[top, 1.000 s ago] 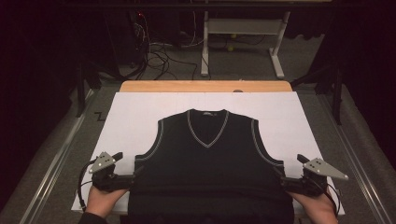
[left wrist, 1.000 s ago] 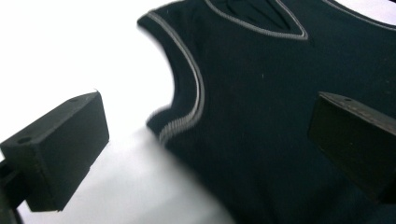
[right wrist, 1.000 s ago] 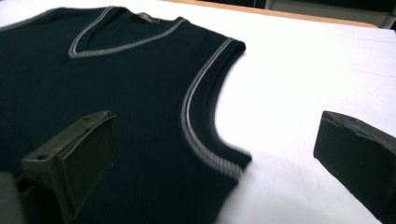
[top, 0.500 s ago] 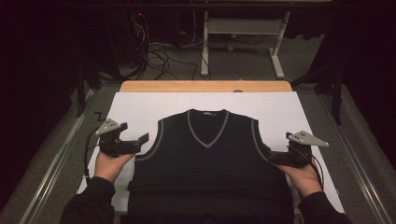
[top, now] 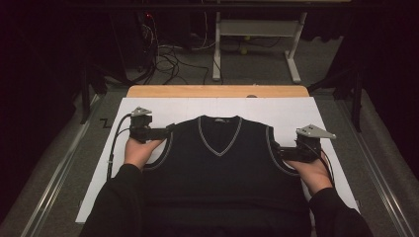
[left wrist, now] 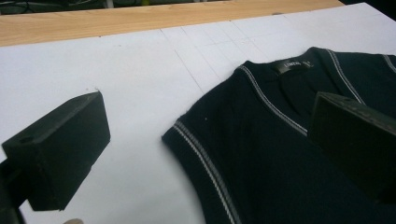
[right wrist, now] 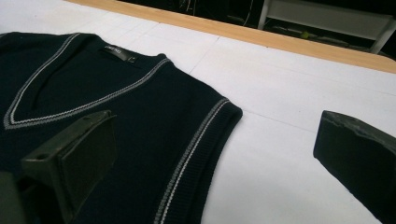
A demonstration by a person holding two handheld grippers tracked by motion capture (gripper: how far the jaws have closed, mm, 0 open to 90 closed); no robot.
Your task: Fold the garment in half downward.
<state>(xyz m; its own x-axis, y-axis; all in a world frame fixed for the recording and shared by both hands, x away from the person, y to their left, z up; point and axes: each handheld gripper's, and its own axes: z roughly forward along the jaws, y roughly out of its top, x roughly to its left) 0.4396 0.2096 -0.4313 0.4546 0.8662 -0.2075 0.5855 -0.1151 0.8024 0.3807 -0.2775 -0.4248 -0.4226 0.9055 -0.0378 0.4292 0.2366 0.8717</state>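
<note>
White sheet (top: 276, 111) over wooden table (top: 217, 91)

High view looked forward and down from above the person's side, taking in the whole table (top: 148, 106), each gripper view sat low and close, facing twelve o'clock, both sharing the vest (left wrist: 280, 154) collar.

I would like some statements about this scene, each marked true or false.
1. The vest lies flat on the white sheet. True.
2. The left tongs are shut on the vest. False: the left gripper view shows them open, with the shoulder corner between the jaws.
3. The vest has a round neck. False: it is a V-neck with grey trim.
4. The right tongs are open. True.
5. The vest is folded in half. False: it is spread out, both armholes showing.
</note>
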